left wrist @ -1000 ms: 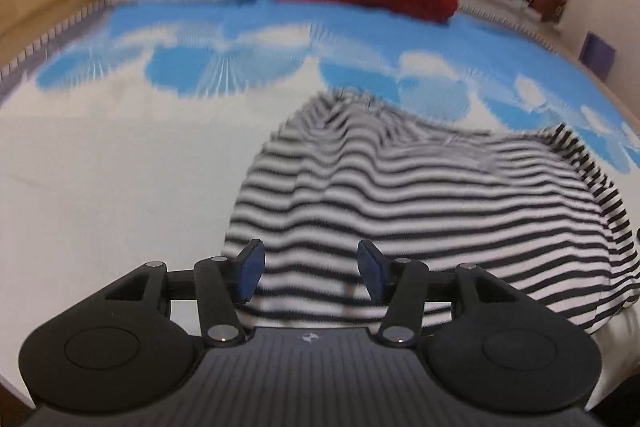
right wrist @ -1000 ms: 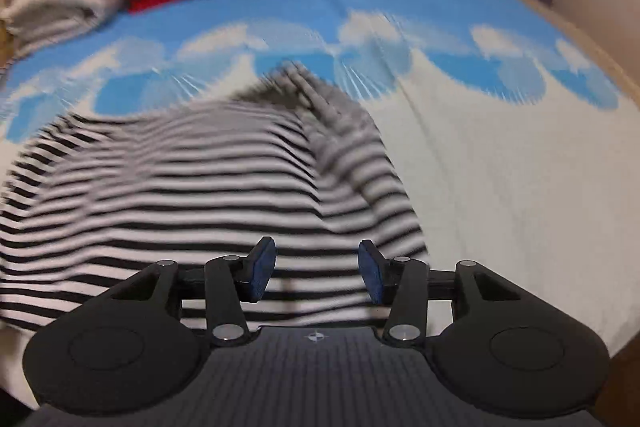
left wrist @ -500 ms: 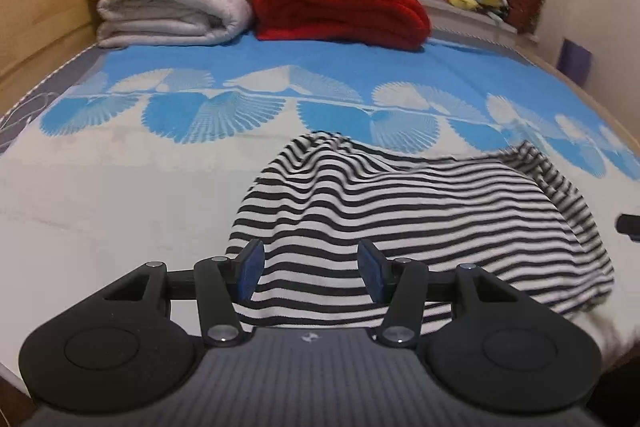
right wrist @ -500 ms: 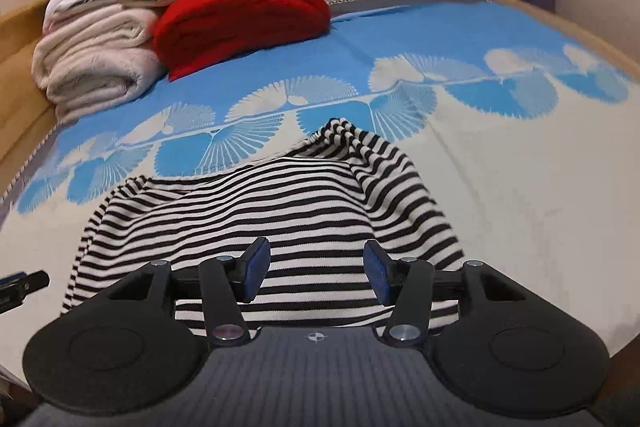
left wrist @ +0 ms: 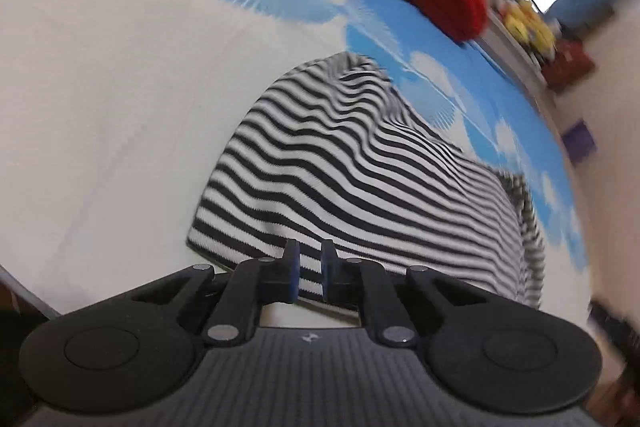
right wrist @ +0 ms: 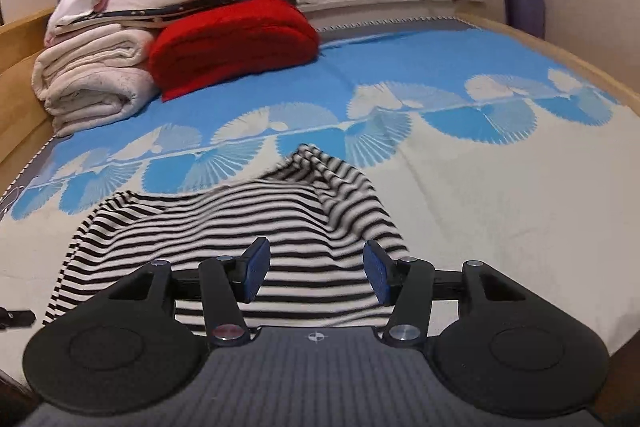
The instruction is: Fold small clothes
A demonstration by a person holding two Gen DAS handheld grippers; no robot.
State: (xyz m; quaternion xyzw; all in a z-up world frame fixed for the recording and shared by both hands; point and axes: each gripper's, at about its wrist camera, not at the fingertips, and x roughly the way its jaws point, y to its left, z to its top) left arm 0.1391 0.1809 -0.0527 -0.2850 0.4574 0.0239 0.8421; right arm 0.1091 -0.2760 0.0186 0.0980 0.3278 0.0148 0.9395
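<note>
Now, the garment: a small black-and-white striped knit top (right wrist: 240,227) lies rumpled on the bed (right wrist: 500,227), near its front edge, on the cream part of the blue-and-cream fan-patterned bedspread, with one end bunched up toward the blue band.
Left gripper: the left gripper (left wrist: 306,275) has just been closing and its jaws now stand nearly together over the near hem of the striped top, with striped cloth showing in the narrow gap; it looks clenched on that hem, probably to lift the corner for a fold.
Right gripper: the right gripper (right wrist: 316,273) is released, jaws wide apart, hovering above the near edge of the same top with nothing pressed between the pads; I judge it is lined up to take the other corner.
Why both at the near hem: holding two corners of one edge would let the cloth be carried over flat instead of bunching.
Background: a folded red blanket (right wrist: 236,43) and a stack of rolled cream blankets (right wrist: 92,75) sit at the far end of the bed, well apart from the work.
Risk: the rumpled far end may fold crooked unless smoothed.
</note>
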